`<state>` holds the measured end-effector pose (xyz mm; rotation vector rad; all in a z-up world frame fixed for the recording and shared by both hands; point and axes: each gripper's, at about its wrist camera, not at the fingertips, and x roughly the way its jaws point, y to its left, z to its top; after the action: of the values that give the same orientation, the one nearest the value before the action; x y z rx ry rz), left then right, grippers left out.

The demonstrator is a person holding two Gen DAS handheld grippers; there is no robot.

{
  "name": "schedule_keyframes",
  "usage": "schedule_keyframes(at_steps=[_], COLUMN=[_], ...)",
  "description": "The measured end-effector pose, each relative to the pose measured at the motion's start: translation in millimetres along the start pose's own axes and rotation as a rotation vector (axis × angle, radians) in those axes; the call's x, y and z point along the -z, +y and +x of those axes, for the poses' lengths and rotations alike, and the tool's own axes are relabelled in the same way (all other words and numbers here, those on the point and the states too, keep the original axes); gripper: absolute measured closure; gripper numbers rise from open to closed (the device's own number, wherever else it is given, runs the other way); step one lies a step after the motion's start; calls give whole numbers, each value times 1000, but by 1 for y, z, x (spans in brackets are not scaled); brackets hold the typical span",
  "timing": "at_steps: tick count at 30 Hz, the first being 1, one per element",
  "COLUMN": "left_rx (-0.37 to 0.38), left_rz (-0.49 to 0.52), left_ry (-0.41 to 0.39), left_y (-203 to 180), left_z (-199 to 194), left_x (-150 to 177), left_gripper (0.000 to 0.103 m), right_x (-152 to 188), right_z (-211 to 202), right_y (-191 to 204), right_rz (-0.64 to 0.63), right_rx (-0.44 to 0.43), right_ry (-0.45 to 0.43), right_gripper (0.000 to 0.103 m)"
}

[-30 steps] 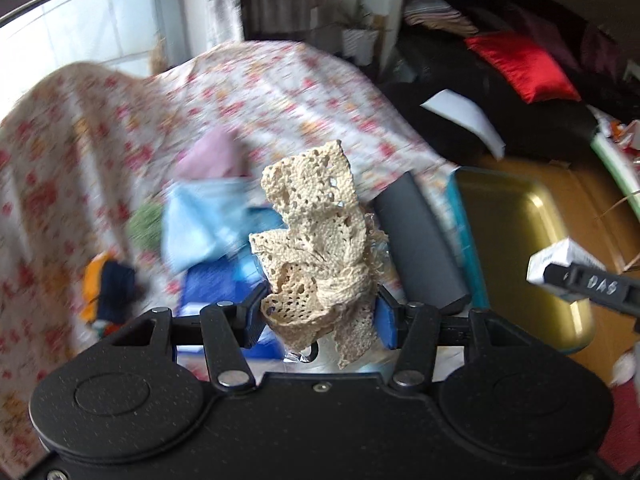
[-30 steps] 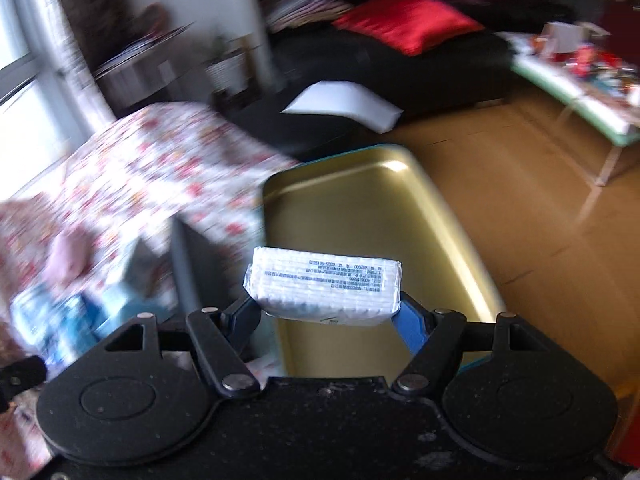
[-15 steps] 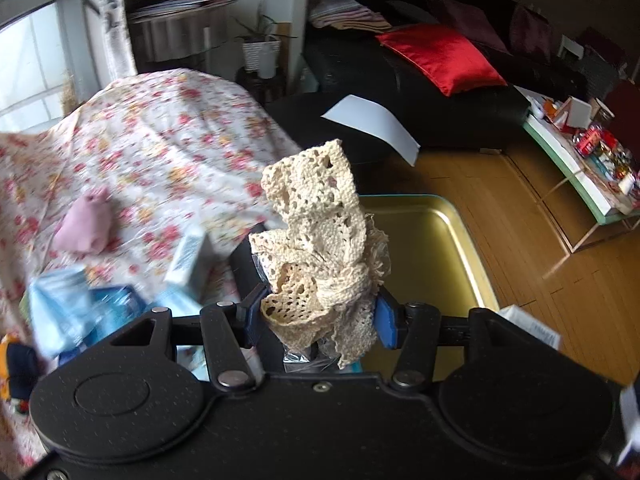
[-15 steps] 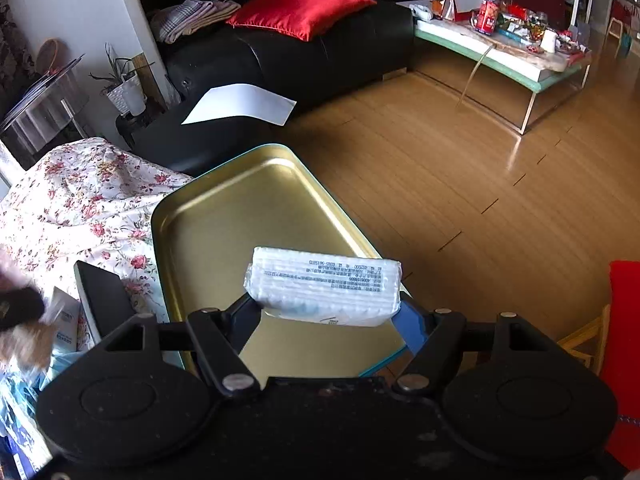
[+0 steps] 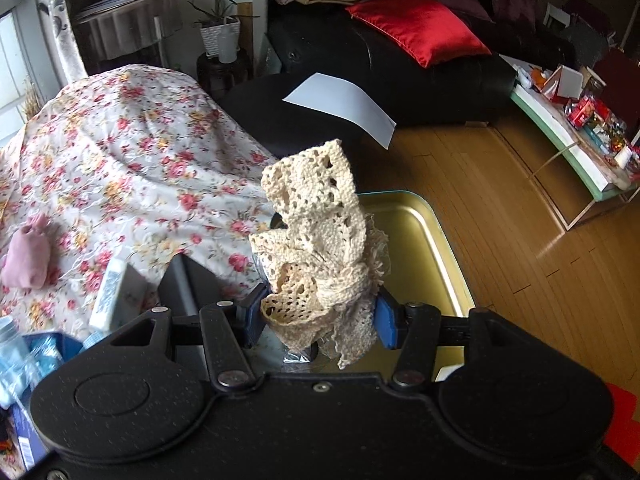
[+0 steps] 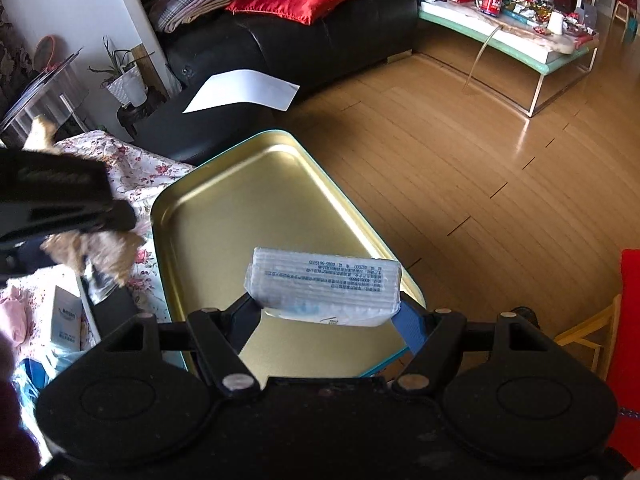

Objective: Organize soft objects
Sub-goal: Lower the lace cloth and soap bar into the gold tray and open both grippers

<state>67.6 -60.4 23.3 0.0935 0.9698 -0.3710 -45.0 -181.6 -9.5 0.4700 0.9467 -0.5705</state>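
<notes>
A crocheted lace cloth [image 5: 316,240] is clamped in the left gripper [image 5: 320,314] and a tissue pack [image 6: 324,286] in the right gripper [image 6: 326,314], both carried above the gold tray [image 6: 240,208] at twelve o'clock, where release appears due next.

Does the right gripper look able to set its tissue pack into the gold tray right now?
Probably yes: the right gripper holds the tissue pack over the gold tray, whose bare floor shows nothing in the way.

Bunched cream lace cloth [image 5: 316,248] and wrapped white tissue pack [image 6: 324,285], both above gold tray [image 6: 224,216]
</notes>
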Motion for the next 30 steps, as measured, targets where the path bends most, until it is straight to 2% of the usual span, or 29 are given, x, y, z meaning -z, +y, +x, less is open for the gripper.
schedule_keyframes(at_steps=[10, 13, 14, 15, 17, 30], left_rx=[-5, -2, -1, 0, -2, -21], left_rz=[2, -5, -8, -10, -11, -25], left_ry=[48, 53, 49, 45, 37, 45], left_y=[-10, -10, -10, -9, -9, -1], left_z=[30, 35, 36, 37, 37, 37], left_x=[-10, -12, -12, -12, -13, -11], left_gripper=[49, 44, 42, 38, 33, 33], right_x=[-6, -6, -7, -7, -8, -8], right_z=[8, 9, 9, 8, 7, 13], right_y=[3, 5, 4, 4, 4, 3], right_rz=[-27, -24, -18, -13, -18, -25], right_rx=[-9, -10, -12, -16, -14, -9], right_ry=[38, 40, 40, 36, 27, 61], right_gripper=[31, 29, 23, 21, 21, 21])
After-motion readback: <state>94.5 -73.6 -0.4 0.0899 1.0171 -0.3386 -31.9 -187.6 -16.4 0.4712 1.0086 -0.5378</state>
